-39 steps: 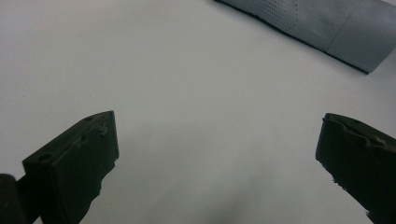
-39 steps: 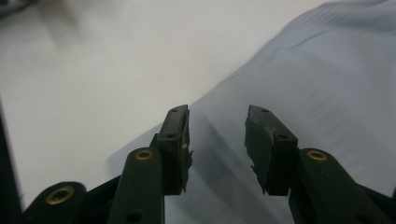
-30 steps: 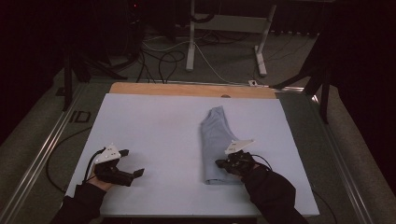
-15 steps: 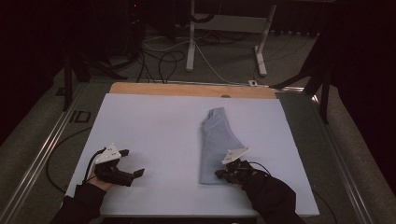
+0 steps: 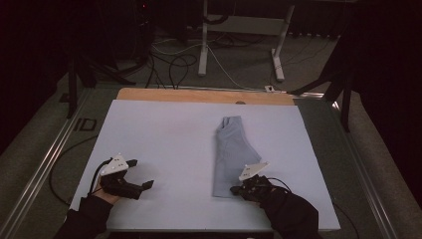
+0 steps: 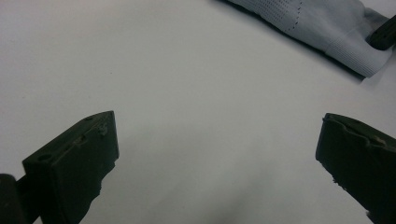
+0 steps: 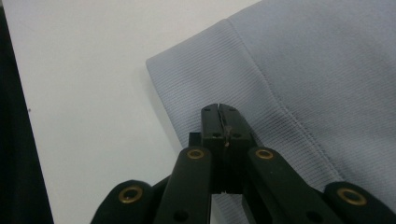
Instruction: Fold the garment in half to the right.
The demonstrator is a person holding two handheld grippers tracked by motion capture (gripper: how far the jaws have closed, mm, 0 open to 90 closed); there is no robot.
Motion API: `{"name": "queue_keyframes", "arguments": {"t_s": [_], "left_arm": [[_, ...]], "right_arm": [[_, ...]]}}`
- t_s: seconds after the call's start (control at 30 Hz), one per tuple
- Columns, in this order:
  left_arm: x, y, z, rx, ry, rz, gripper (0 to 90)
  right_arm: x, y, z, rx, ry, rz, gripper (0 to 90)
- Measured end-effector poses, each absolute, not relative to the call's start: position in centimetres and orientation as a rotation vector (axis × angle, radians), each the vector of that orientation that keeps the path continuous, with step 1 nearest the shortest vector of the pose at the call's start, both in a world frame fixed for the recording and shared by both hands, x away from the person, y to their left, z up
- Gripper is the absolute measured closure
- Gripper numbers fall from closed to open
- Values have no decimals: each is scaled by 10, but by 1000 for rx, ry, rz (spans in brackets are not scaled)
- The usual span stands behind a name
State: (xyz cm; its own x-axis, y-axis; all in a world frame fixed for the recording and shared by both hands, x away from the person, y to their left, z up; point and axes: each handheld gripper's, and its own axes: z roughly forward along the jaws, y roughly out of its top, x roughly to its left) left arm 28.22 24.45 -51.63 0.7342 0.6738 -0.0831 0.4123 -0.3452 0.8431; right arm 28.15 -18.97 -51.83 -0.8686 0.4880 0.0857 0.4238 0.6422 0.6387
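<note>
Over on the left, the left gripper sits low on the white, flat-topped counter, held in a dark-sleeved hand near the front edge, its jaws spread wide with nothing but bare surface between them. In the left gripper view those two black jaws stand far apart at the bottom corners, and the garment lies well off at the top right. Moving to the middle, there's the pale blue-grey folded knit garment, a long narrow shape running from the centre of the counter down toward the front edge, flat on the surface. And on the right, the right gripper is down at the garment's near end, at its ribbed hem. The right gripper view shows it close: jaws pressed tight together, tips right at the ribbed band close to its corner, though whether any fabric is pinched between them I cannot tell.
</note>
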Motion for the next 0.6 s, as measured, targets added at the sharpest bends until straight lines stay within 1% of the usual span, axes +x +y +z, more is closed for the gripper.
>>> {"name": "queue_keyframes", "arguments": {"t_s": [0.3, 0.47, 0.53, 0.6], "left_arm": [[281, 244, -516, 1995, 815, 352, 2], [282, 245, -516, 1992, 819, 351, 2], [282, 246, -516, 1985, 826, 347, 2], [281, 246, -516, 1987, 821, 351, 2]], "right_arm": [[285, -191, -518, 774, 2750, 1072, 900], [289, -191, -509, 782, 2729, 1116, 898], [291, -192, -505, 780, 2708, 1132, 891], [293, -194, -502, 789, 2690, 1153, 861]]}}
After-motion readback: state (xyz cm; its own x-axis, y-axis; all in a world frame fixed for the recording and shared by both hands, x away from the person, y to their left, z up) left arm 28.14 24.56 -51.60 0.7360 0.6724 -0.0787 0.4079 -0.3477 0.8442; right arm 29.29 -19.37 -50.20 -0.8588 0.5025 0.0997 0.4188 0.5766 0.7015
